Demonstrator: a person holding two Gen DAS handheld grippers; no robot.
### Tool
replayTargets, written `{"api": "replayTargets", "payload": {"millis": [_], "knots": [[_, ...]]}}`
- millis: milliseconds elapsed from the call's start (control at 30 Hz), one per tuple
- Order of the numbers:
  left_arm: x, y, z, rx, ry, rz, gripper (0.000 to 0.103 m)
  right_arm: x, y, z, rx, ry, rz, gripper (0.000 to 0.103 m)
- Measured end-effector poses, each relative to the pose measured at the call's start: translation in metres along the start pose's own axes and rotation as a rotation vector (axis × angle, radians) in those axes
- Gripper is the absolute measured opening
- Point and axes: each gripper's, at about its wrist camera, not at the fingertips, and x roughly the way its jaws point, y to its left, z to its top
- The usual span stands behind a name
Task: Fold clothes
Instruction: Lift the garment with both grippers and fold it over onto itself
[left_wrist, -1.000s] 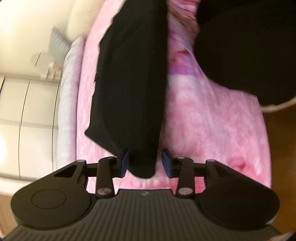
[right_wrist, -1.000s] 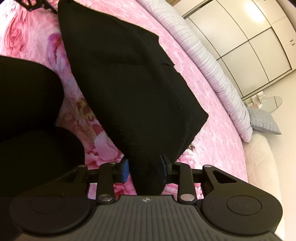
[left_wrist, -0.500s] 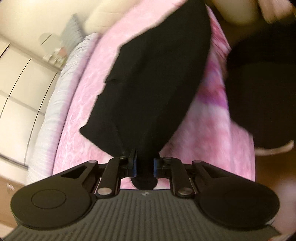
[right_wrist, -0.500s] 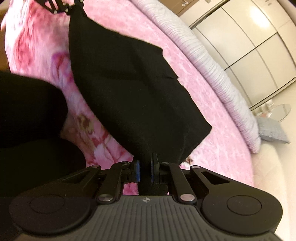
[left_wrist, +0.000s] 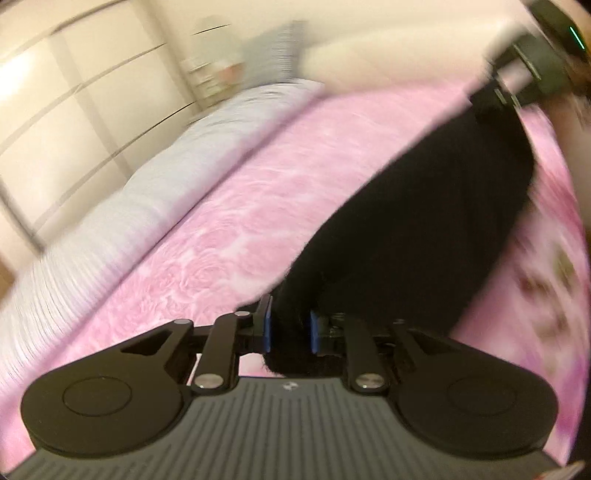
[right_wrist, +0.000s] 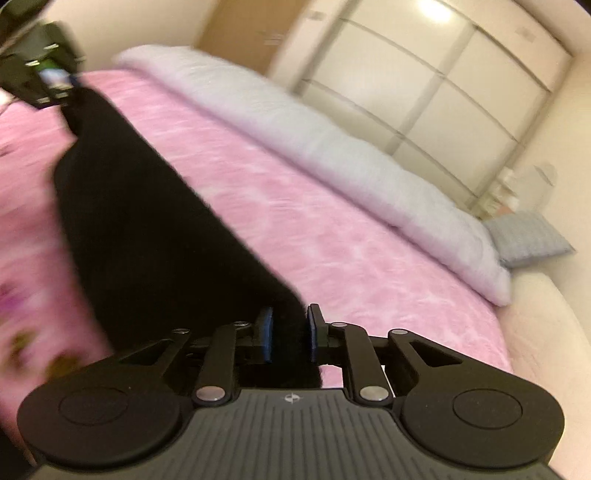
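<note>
Left fingers: the left gripper (left_wrist: 288, 326) has its blue-padded fingers (left_wrist: 266, 325) pinched on one end of the soft black fabric garment (left_wrist: 417, 236), cloth bunched thick between the pads.
Right fingers: same story on the right gripper (right_wrist: 289, 334), whose blue pads (right_wrist: 266, 334) are clamped on the other end of the garment (right_wrist: 147, 236).
Span between them: each camera sees the other gripper at the far end of the cloth, the right one up in the left view's top corner (left_wrist: 532, 62) and the left one in the right view's top corner (right_wrist: 40, 74), so the garment hangs as one dark band from hand to hand.
Where the garment is: lifted, stretched over the fluffy pink rose-patterned blanket (left_wrist: 236, 206) on the bed, not lying flat on it.
Beyond: a pale grey-white striped duvet (right_wrist: 332, 147) runs along the far edge of the bed, cream wardrobe doors (right_wrist: 443, 92) behind it, a small grey cushion (right_wrist: 528, 236) at the end.
Picture quality: heavy blur in both views; fold lines in the black cloth are impossible to read.
Progress, my read: mid-fold handling. I can't tell how many layers the band holds; it isn't resting as a finished bundle.
What's left: the garment has to come down onto the blanket as a neat folded shape, then both pairs of fingers can let go.
</note>
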Motion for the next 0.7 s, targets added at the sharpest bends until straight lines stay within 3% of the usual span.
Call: {"api": "replayTargets", "payload": {"millis": [33, 133, 167, 300, 433, 500, 600, 633, 667, 700], "knots": [[0.014, 0.013, 0.01, -0.06, -0.004, 0.01, 0.029, 0.02, -0.008, 0.005, 0.043, 0.014, -0.055, 0.03], [0.053, 0.049, 0.022, -0.27, -0.003, -0.005, 0.029, 0.065, -0.031, 0.006, 0.193, 0.057, -0.139, 0.055], [0.064, 0.059, 0.017, -0.349, 0.008, -0.03, 0.03, 0.075, -0.038, 0.003, 0.267, 0.072, -0.124, 0.055], [0.094, 0.079, -0.022, -0.59, 0.087, -0.155, 0.042, 0.097, -0.058, -0.037, 0.602, 0.123, 0.107, 0.055], [0.114, 0.095, -0.06, -0.808, 0.154, -0.214, 0.043, 0.123, -0.077, -0.072, 0.867, 0.189, 0.262, 0.056], [0.122, 0.099, -0.065, -0.852, 0.175, -0.209, 0.047, 0.136, -0.09, -0.081, 0.944, 0.213, 0.298, 0.056], [0.143, 0.101, -0.067, -0.862, 0.231, -0.202, 0.047, 0.157, -0.086, -0.086, 0.962, 0.251, 0.326, 0.056], [0.152, 0.098, -0.066, -0.854, 0.251, -0.2, 0.041, 0.164, -0.083, -0.087, 0.965, 0.264, 0.335, 0.051], [0.159, 0.095, -0.064, -0.841, 0.257, -0.202, 0.034, 0.171, -0.081, -0.089, 0.967, 0.277, 0.344, 0.031], [0.161, 0.091, -0.063, -0.822, 0.252, -0.198, 0.02, 0.178, -0.078, -0.09, 0.969, 0.289, 0.353, 0.02]]}}
